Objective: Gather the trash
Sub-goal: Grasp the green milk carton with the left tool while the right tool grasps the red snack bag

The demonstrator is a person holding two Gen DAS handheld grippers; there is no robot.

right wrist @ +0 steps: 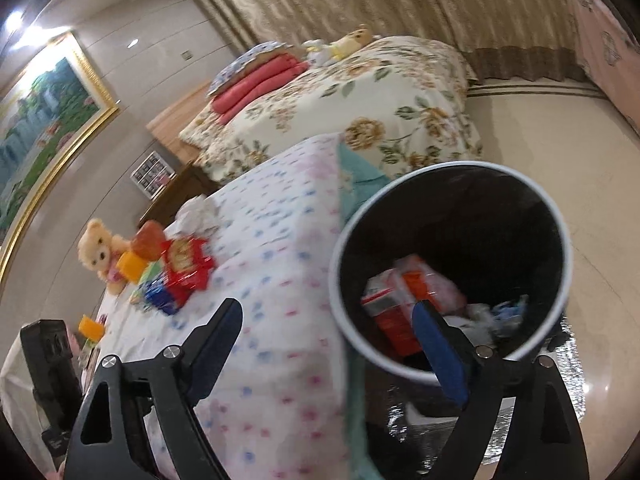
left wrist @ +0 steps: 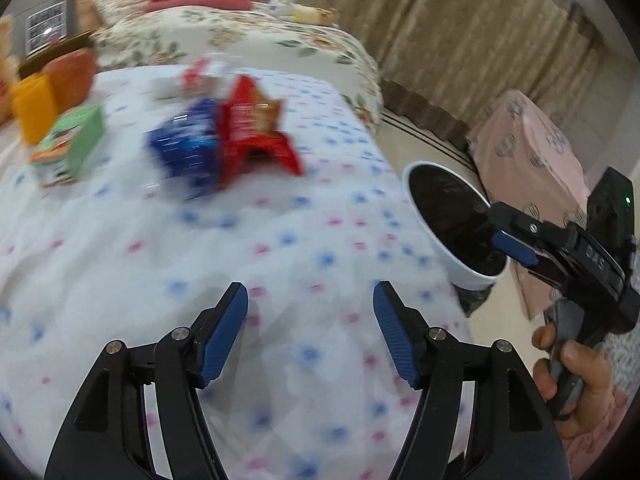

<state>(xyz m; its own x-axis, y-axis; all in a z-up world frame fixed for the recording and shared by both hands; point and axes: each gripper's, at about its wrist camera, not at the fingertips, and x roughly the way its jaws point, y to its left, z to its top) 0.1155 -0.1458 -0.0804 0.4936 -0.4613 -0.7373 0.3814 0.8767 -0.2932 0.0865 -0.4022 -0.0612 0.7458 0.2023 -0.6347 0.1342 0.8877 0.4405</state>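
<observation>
Soft dotted bed cover (left wrist: 120, 248) spreads under the empty, wide left tool (left wrist: 310, 334); ahead of it lie a crinkly red wrapper (left wrist: 256, 128) and a blue pack (left wrist: 184, 148), probably the next trash.

Beside the bed, the wide, empty right tool (right wrist: 328, 346) hangs just before the round black-lined bin (right wrist: 452, 268), where an orange carton (right wrist: 400, 300) lies inside.

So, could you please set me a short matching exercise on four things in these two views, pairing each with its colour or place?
Things:
1. snack bag
2. teddy bear
3. trash bin
4. folded blankets

Descriptions:
A. white outside, black liner
B. pink, on the floral bed
C. red, on the dotted sheet
D. cream, at the far end of the dotted sheet

Pairs: 1-C, 2-D, 3-A, 4-B
</observation>
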